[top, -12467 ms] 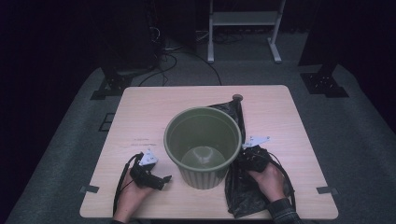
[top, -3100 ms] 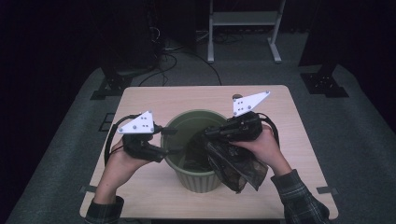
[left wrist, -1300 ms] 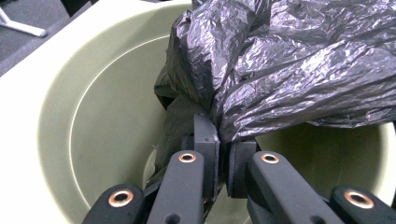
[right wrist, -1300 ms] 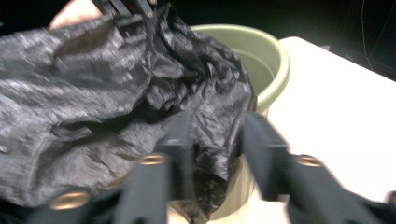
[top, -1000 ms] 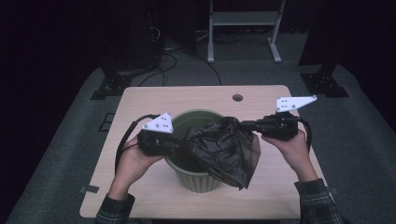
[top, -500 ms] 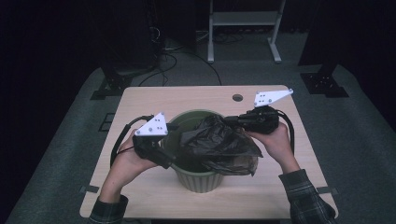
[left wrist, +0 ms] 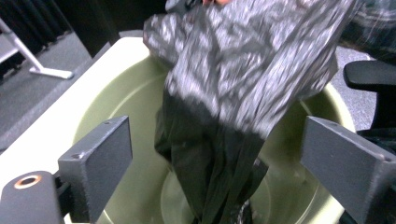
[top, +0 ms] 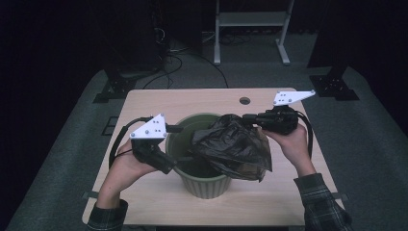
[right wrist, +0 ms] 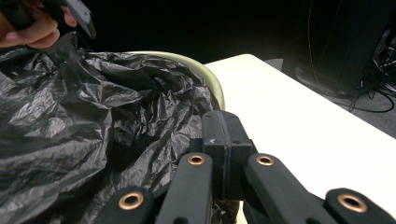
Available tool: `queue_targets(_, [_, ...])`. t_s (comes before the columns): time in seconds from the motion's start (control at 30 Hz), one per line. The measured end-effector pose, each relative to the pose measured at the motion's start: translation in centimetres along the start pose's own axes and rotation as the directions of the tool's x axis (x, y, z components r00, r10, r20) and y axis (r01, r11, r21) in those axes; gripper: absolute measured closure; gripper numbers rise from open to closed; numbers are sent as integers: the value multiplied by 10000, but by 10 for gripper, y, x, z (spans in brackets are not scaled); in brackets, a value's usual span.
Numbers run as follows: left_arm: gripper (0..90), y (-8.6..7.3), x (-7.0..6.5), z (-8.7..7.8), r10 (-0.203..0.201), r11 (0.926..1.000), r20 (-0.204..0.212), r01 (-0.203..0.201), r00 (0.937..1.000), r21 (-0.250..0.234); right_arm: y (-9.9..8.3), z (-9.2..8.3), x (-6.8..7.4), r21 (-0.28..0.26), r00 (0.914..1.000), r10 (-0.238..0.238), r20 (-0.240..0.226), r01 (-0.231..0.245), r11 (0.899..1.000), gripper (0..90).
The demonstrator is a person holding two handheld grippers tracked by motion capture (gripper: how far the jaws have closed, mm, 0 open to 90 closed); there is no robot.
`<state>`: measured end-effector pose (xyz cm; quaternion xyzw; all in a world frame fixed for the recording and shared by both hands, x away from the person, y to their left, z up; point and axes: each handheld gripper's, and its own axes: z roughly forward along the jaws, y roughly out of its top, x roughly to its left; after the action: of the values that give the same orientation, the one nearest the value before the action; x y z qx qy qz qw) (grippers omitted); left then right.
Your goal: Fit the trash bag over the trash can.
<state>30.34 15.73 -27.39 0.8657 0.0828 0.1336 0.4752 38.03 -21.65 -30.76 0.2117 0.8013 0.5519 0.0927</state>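
Crinkled black plastic bag (top: pixel 232 150) over round green bin (top: pixel 202 179), right gripper (top: pixel 248 117) jaws clamping it, left gripper (left wrist: pixel 224 154) jaws just opened wide.

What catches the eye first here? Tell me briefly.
The crumpled black bin bag draped over the right half of the green bin at the table's middle. The right gripper is shut on the bag's top edge, while the left gripper stands open at the bin's left rim.

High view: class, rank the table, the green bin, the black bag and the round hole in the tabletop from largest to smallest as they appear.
1. table
2. green bin and black bag: look alike in size, so unranked
3. round hole
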Motion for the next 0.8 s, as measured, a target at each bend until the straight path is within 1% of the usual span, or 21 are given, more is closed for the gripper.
queue_targets(0.1, [118, 10, 1, -2, 214, 9997, 171, -212, 9996, -146, 0, 0, 1, 31, 10000, -58, 27, 58, 10000, 900])
queue_targets(0.2, [134, 19, 2, -1, 305, 9992, 166, -301, 9994, -267, 0, 1, 1, 56, 10000, -58, 16, 58, 10000, 900])
queue_targets(0.23, [161, 21, 3, 0, 292, 9992, 261, -285, 9992, -271, 0, 2, 2, 54, 10000, -57, 12, 57, 10000, 900])
queue_targets(0.27, [186, 23, 4, 2, 295, 9992, 292, -287, 9991, -282, 0, 2, 2, 40, 10000, -61, -22, 61, 10000, 900])
queue_targets(0.3, [188, 23, 5, 6, 278, 9993, 317, -269, 9991, -275, 0, 3, 2, 30, 10000, -62, -55, 62, 10000, 900])
queue_targets(0.37, [206, 23, 7, 14, 269, 9996, 472, -263, 9985, -125, 1, 4, 4, 15, 9999, -102, -103, 102, 9999, 900])
queue_targets(0.4, [224, 22, 7, 19, 225, 9997, 464, -223, 9987, -42, 1, 5, 5, -12, 9998, -118, -138, 118, 9999, 900])
queue_targets(0.43, [230, 22, 8, 24, 183, 9998, 463, -187, 9988, 88, 2, 6, 5, -9, 9998, -134, -147, 134, 9999, 900])
queue_targets(0.5, [310, 20, 9, 31, 226, 9992, 519, -243, 9984, 313, 5, 7, 6, -88, 9997, -138, -205, 136, 9999, 900])
queue_targets(0.57, [346, 18, 10, 39, 200, 9980, 381, -222, 9991, 588, 8, 8, 7, -241, 9994, -180, -289, 173, 9996, 900])
queue_targets(0.6, [378, 16, 11, 44, 263, 9960, 310, -289, 9992, 848, 11, 9, 8, -272, 9992, -189, -342, 180, 9995, 900])
queue_targets(0.63, [402, 16, 11, 48, 338, 9939, 246, -362, 9991, 1045, 15, 11, 10, -346, 9988, -280, -397, 266, 9990, 900])
queue_targets(0.7, [428, 15, 10, 55, 531, 9872, 197, -554, 9984, 1495, 23, 16, 13, -407, 9980, -375, -511, 355, 9985, 900])
queue_targets(0.73, [446, 14, 9, 60, 663, 9822, 143, -678, 9977, 1751, 26, 19, 15, -438, 9975, -436, -562, 411, 9982, 900])
queue_targets(0.8, [454, 14, 9, 65, 829, 9746, 51, -821, 9965, 2084, 33, 27, 19, -455, 9960, -505, -737, 472, 9978, 900])
